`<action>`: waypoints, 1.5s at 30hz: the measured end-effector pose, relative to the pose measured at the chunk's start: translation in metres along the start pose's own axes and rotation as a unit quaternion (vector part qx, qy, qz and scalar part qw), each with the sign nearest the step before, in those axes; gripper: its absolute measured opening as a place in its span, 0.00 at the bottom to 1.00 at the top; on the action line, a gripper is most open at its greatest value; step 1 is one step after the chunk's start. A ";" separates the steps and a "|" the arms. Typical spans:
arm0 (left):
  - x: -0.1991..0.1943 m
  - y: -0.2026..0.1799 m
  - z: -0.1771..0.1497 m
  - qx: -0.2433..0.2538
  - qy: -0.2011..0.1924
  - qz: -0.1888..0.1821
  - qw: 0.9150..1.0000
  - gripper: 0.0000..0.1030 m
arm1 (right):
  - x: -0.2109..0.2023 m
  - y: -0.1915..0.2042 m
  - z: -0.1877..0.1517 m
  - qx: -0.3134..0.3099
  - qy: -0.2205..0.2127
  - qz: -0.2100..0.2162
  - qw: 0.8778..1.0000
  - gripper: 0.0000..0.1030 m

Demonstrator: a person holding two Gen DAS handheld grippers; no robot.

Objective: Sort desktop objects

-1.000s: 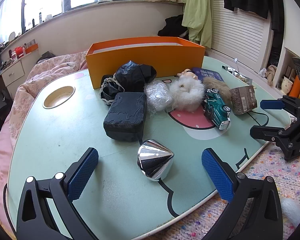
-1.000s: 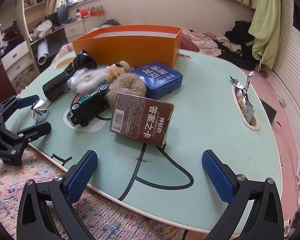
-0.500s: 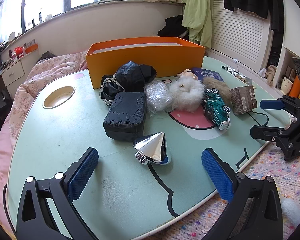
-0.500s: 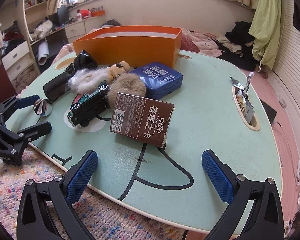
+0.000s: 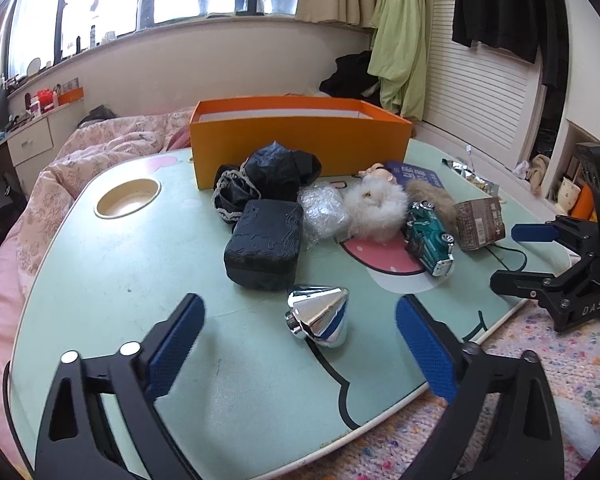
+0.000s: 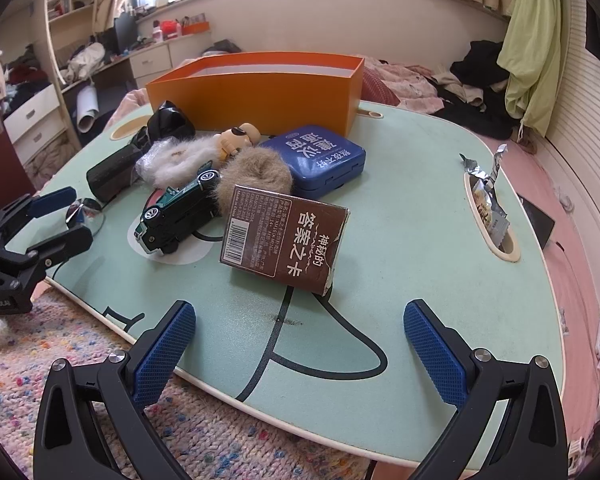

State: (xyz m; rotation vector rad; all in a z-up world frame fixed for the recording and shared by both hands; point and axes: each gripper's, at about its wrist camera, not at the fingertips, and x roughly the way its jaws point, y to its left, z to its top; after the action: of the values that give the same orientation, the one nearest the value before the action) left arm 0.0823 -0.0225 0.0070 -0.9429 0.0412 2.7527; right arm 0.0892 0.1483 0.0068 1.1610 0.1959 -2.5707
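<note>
A shiny chrome cone [image 5: 319, 314] lies on the green table [image 5: 100, 280], just ahead of my open, empty left gripper [image 5: 300, 344]. Behind it sit a black case [image 5: 265, 245], a black bag [image 5: 272, 172], a plastic wrap ball [image 5: 325, 212], white fluff [image 5: 376, 206], a green toy car [image 5: 429, 236] and a brown box [image 5: 480, 222]. My right gripper [image 6: 300, 344] is open and empty at the table's near edge, before the brown box [image 6: 284, 238], toy car [image 6: 176, 212] and blue tin [image 6: 316, 160]. An orange box [image 6: 256, 88] stands at the back.
A round cup hole [image 5: 127, 202] is at the table's left. A second hole holds foil snack packets [image 6: 488, 204]. A brown fur ball [image 6: 256, 176] and small doll [image 6: 238, 138] lie mid-table. Patterned carpet [image 6: 60, 320] lies below; bedding is behind.
The chrome cone has rolled and turned on the table, its tip swinging from right to upward-right, and sits a little farther from my left gripper. Both grippers stay open and almost still.
</note>
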 end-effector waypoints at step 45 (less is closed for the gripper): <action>0.008 0.009 0.093 0.010 -0.027 -0.076 0.997 0.31 | -0.013 -0.024 0.045 0.040 -0.030 0.014 0.999 0.56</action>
State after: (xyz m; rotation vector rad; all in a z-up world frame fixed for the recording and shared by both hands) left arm 0.0181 -0.0198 0.0750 -0.8306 -0.0122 2.6304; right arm 0.0573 0.1622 0.0464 1.1027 0.0629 -2.6057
